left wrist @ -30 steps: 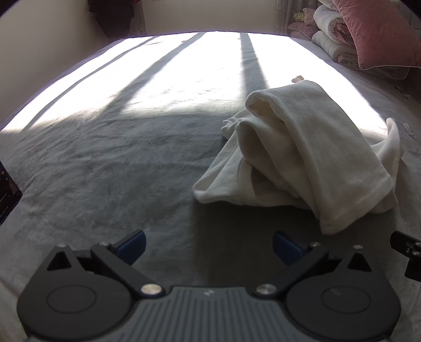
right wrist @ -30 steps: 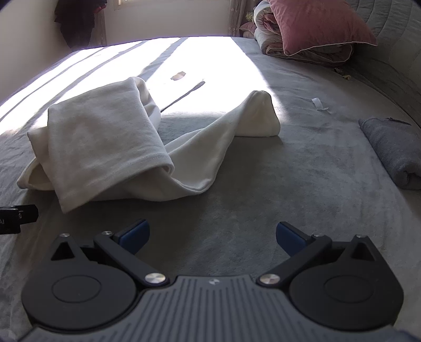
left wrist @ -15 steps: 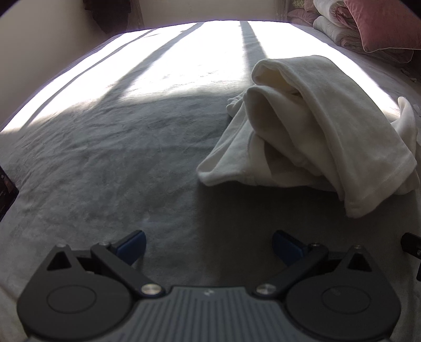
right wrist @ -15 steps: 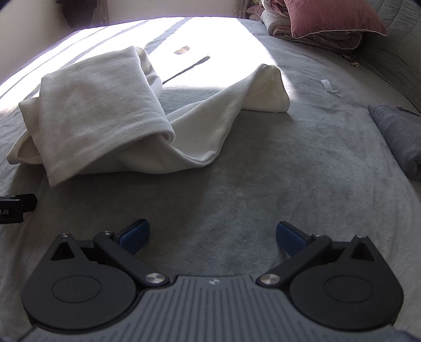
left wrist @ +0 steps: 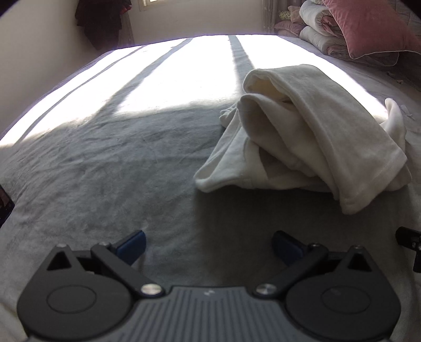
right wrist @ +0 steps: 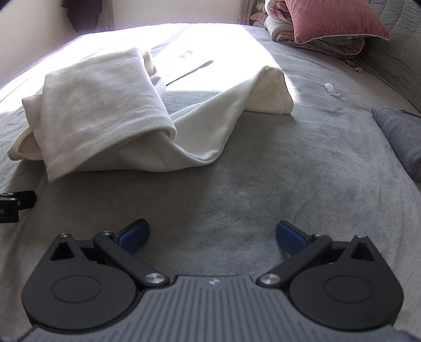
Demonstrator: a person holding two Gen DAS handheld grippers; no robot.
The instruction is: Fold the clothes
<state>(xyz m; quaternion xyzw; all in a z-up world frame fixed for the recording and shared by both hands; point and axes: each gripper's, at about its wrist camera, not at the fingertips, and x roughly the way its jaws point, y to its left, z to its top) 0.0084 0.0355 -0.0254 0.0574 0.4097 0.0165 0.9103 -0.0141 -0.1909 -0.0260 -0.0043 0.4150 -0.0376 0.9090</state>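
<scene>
A crumpled white garment (left wrist: 302,142) lies in a heap on the grey bedspread, ahead and to the right in the left wrist view. In the right wrist view the same white garment (right wrist: 110,113) lies ahead and to the left, one part stretching right to a raised end. My left gripper (left wrist: 209,244) is open over bare bedspread, short of the cloth, nothing between its blue pads. My right gripper (right wrist: 211,235) is also open and empty, a little short of the garment's near hem. Each view catches a black edge of the other gripper at its side.
The grey bedspread (left wrist: 105,171) is sunlit at the far side. A pink pillow (right wrist: 334,19) sits on folded quilts at the back right. A grey folded garment (right wrist: 400,136) lies at the right edge. Dark clothing (left wrist: 102,21) hangs on the far wall.
Both grippers have tilted and shifted slightly, so the garment sits a little differently in each view. The cloth itself has not moved and both grippers stayed open.
</scene>
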